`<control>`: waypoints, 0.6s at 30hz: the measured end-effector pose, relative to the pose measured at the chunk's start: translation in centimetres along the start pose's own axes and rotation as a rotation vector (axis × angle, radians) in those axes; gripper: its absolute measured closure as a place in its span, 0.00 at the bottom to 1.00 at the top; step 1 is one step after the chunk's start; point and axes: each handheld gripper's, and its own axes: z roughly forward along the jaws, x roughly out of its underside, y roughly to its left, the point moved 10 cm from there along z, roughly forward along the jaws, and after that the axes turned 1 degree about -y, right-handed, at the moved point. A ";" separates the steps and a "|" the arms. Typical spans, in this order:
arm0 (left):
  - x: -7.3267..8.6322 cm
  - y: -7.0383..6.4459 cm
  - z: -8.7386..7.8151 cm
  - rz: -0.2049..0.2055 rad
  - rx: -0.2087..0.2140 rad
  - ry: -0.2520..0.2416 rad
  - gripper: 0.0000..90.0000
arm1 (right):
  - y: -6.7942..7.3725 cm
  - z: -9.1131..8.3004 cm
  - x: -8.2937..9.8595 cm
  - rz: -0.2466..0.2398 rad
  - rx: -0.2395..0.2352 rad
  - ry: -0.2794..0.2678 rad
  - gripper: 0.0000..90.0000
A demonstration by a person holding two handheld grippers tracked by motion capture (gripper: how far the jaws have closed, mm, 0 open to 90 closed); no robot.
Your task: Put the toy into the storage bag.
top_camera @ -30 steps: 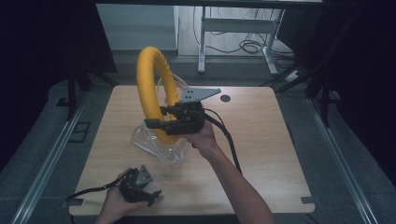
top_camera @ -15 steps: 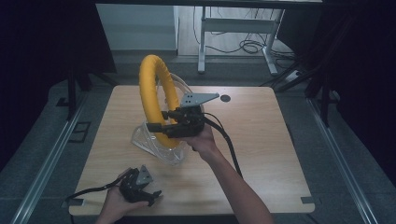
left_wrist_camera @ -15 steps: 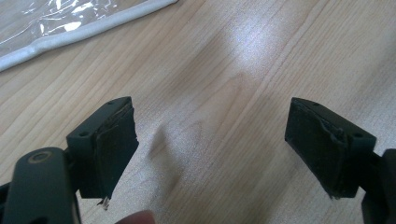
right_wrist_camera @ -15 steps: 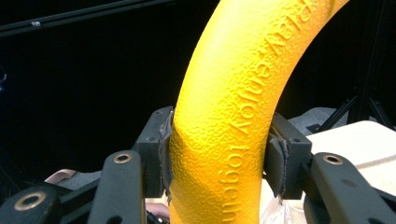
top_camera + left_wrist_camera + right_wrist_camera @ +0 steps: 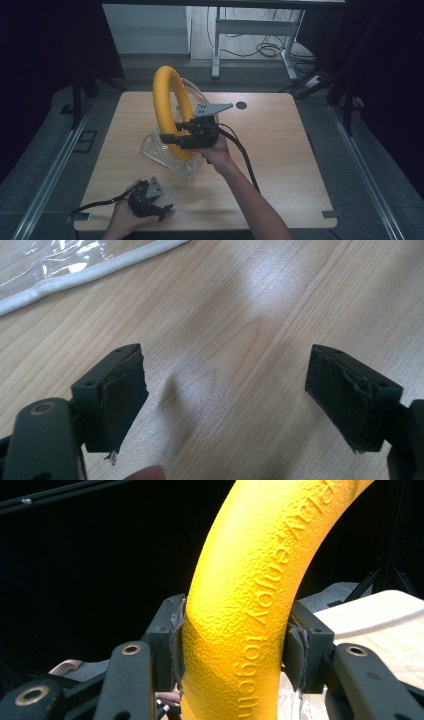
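Left gripper idle at the near edge, right gripper clamped on the yellow ring mid-table.

Nearest me, the left gripper rests low on the table by its front edge, jaws spread wide over bare wood with nothing between them. Farther in, the right gripper has its jaws pinching the ring on both sides, holding it upright on edge above a clear plastic bag that lies on the table just beneath. Beyond the table stands a metal frame with cables on the floor.
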 end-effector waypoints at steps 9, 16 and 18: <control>0.0 0.0 0.0 0.004 -0.002 0.004 0.19 | -0.8 0.4 0.9 0.024 -0.006 -0.019 0.55; 0.1 0.0 0.0 0.006 0.000 0.003 0.18 | -1.4 0.7 2.1 0.050 0.000 -0.015 0.55; 0.1 0.0 0.0 0.006 0.000 0.004 0.19 | -1.7 0.7 2.4 0.058 0.000 -0.020 0.55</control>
